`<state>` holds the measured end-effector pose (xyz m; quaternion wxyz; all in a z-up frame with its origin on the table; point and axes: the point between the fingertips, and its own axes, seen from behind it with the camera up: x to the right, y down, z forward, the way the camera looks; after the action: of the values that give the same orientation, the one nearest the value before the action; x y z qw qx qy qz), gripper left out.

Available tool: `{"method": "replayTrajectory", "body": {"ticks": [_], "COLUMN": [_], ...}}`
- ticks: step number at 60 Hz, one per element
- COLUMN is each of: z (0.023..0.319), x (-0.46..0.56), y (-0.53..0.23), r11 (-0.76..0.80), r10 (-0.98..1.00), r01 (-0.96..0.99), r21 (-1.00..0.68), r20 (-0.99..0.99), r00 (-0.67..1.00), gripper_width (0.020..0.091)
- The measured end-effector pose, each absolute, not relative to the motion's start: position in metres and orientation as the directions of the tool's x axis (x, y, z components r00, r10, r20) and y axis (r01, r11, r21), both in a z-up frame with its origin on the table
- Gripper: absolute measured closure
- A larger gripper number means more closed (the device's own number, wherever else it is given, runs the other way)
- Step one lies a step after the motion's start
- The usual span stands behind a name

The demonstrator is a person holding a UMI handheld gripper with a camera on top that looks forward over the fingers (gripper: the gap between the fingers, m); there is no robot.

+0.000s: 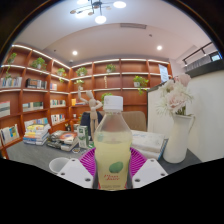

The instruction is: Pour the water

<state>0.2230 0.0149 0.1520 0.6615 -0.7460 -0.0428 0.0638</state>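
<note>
Two magenta-padded fingers of the gripper (112, 172) clench one clear plastic bottle (112, 147) with white cap, upright between them; a white vase (178, 136) stands beyond, rightward.

One bottle (112, 145), one white vase (179, 136) (holding flowers), two fingers (72, 172).

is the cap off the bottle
No, the bottle between the fingers of the hand-held gripper has its white cap on.

Pale yellow bottle (113, 146) with white cap, green label; white vase (178, 138).
</note>
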Motion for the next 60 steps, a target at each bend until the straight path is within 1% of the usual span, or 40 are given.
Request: {"method": "replayTrajectory", "body": {"ticks": [9, 14, 17, 19, 34, 35, 36, 39, 44, 45, 49, 50, 60], "z": [0.127, 0.115, 0.102, 0.103, 0.104, 0.104, 0.103, 0.103, 0.099, 0.099, 0.105, 0.108, 0.121], "x": [0.236, 0.234, 0.238, 0.234, 0.239, 0.239, 0.239, 0.240, 0.241, 0.241, 0.243, 0.242, 0.249], "y": [0.031, 0.034, 0.037, 0.036, 0.032, 0.032, 0.032, 0.031, 0.027, 0.025, 0.015, 0.011, -0.037], "r11": [-0.137, -0.119, -0.133, -0.104, -0.085, -0.084, -0.082, -0.090, -0.137, -0.145, -0.147, -0.148, -0.136], "r10": [0.152, 0.152, 0.153, 0.157, 0.139, 0.136, 0.133, 0.125, 0.115, 0.113, 0.104, 0.097, 0.037], "r01": [-0.031, -0.009, 0.015, 0.019, 0.011, 0.009, 0.010, 0.011, 0.014, 0.016, 0.019, 0.021, 0.007], "r21": [-0.990, -0.993, -0.991, -0.994, -0.996, -0.996, -0.997, -0.996, -0.990, -0.989, -0.989, -0.989, -0.991], "r20": [-0.052, -0.027, -0.006, 0.002, -0.001, -0.002, -0.001, -0.001, -0.002, 0.000, 0.004, 0.006, 0.002], "r00": [0.987, 0.988, 0.988, 0.988, 0.990, 0.991, 0.991, 0.992, 0.993, 0.994, 0.995, 0.995, 0.999], "gripper_width": [0.0717, 0.0717, 0.0713, 0.0715, 0.0709, 0.0687, 0.0687, 0.0643, 0.0601, 0.0584, 0.0411, 0.0386, 0.0302]}}
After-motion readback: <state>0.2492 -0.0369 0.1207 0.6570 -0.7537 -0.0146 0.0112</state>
